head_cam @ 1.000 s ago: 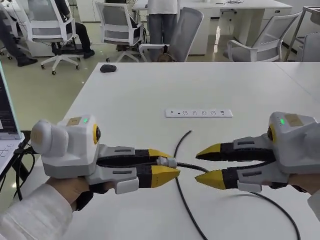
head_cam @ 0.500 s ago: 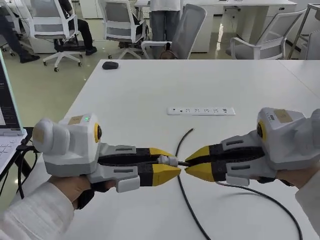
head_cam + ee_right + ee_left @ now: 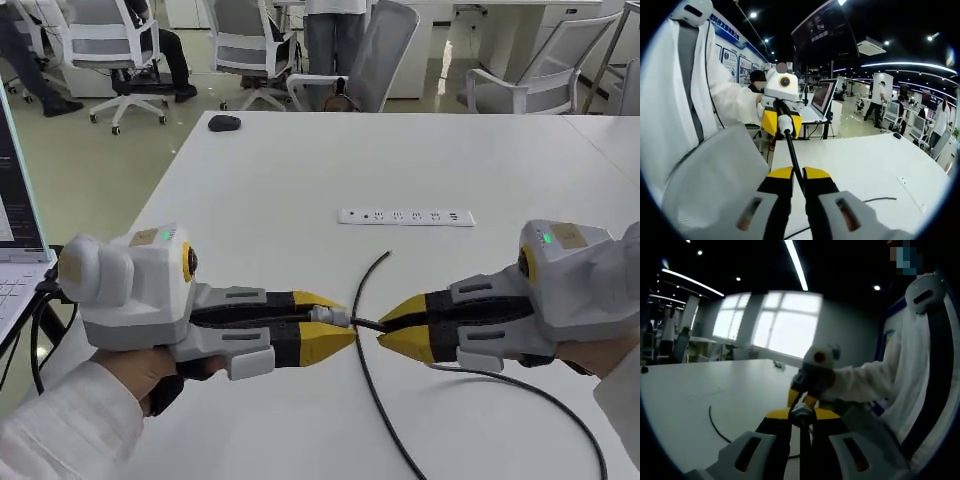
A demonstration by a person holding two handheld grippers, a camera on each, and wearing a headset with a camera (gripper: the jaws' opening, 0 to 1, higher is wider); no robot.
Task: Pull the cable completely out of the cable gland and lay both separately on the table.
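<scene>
The fingers (image 3: pixel 318 345) of the left gripper (image 3: pixel 345 323) are closed on the pale gland (image 3: pixel 330 317), which sticks out a little between their yellow tips. Opposite them, almost tip to tip, the right gripper (image 3: pixel 383 328) has its fingers (image 3: pixel 410 343) pressed together on the black cable (image 3: pixel 366 324), just beside the gland. The cable is not yet out of the gland: a short straight piece joins the two grippers, and both are held above the worktop (image 3: pixel 300 180). In the right gripper view this piece rises from between the closed fingers to the gland. The rest of the cable lies on the worktop in loose curves, with one end near the power strip (image 3: pixel 405 216). A mouse (image 3: pixel 224 123) lies at the far edge.
</scene>
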